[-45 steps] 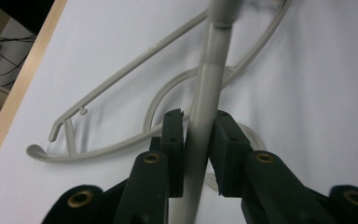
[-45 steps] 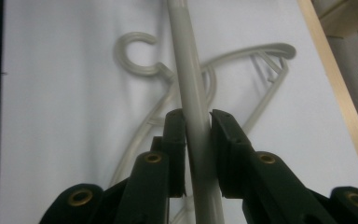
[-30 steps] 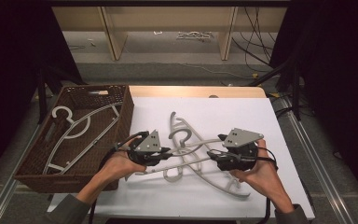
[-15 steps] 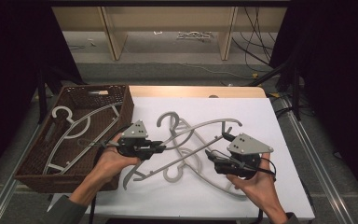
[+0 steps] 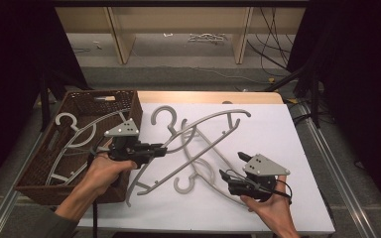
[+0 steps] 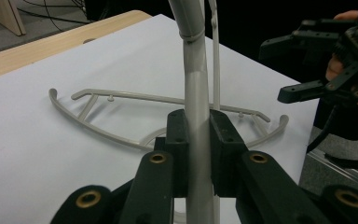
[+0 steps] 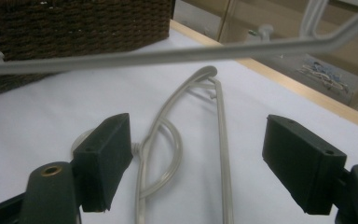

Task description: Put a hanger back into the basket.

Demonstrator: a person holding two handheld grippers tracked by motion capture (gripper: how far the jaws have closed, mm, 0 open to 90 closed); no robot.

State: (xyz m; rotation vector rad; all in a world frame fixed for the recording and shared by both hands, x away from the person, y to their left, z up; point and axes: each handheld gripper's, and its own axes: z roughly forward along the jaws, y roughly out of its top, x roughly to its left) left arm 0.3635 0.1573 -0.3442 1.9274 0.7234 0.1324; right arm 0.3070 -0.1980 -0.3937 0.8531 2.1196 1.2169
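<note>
1. Lifted since the earlier frame, the upper hanger (image 5: 203, 134) now hangs clamped in the left gripper (image 5: 159, 149), heading to the basket (image 5: 129, 106).
2. Right gripper (image 5: 230, 174) has just been opening, jaws wide and empty, releasing it.
3. Lower hanger (image 5: 206, 168) lies on the table (image 5: 278, 134).

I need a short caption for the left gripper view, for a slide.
Left claw shut on a grey hanger raised above the white table, where a second hanger lies flat.
</note>
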